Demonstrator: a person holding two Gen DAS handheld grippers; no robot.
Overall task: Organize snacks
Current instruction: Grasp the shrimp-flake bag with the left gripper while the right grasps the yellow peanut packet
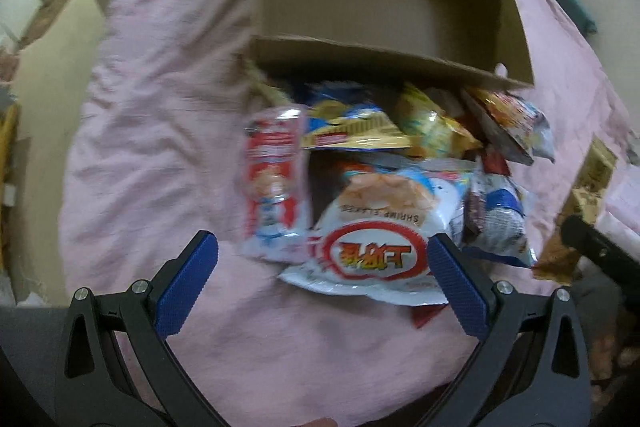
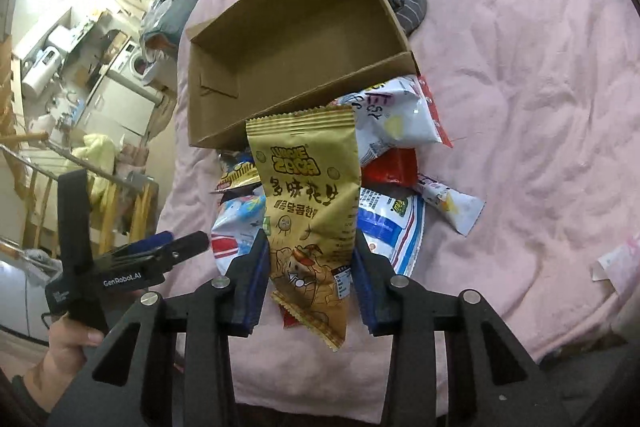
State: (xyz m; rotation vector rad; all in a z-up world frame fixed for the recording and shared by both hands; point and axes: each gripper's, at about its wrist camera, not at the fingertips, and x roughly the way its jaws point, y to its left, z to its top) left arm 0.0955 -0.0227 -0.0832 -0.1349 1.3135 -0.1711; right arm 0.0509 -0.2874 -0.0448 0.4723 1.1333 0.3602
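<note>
Right now a big pink blanket [image 2: 520, 75] covers the bed, and on it sits an open cardboard box [image 2: 288, 39] with nothing inside — a pile of snack packs [image 1: 400, 163] lies just in front of it. The right gripper [image 2: 310, 259] is clamped on a gold snack bag [image 2: 310, 195] and holds it up above the pile. The left gripper [image 1: 322, 251] hangs over the pile with its jaws wide apart — nothing between them but a white shrimp chip bag [image 1: 376, 235] lying below.

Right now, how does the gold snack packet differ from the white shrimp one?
The gold packet is narrow and clamped in the right tongs, off the pile; the white shrimp packet is wider, lying on the pink blanket, untouched between the open left tongs. Both are sealed.
</note>
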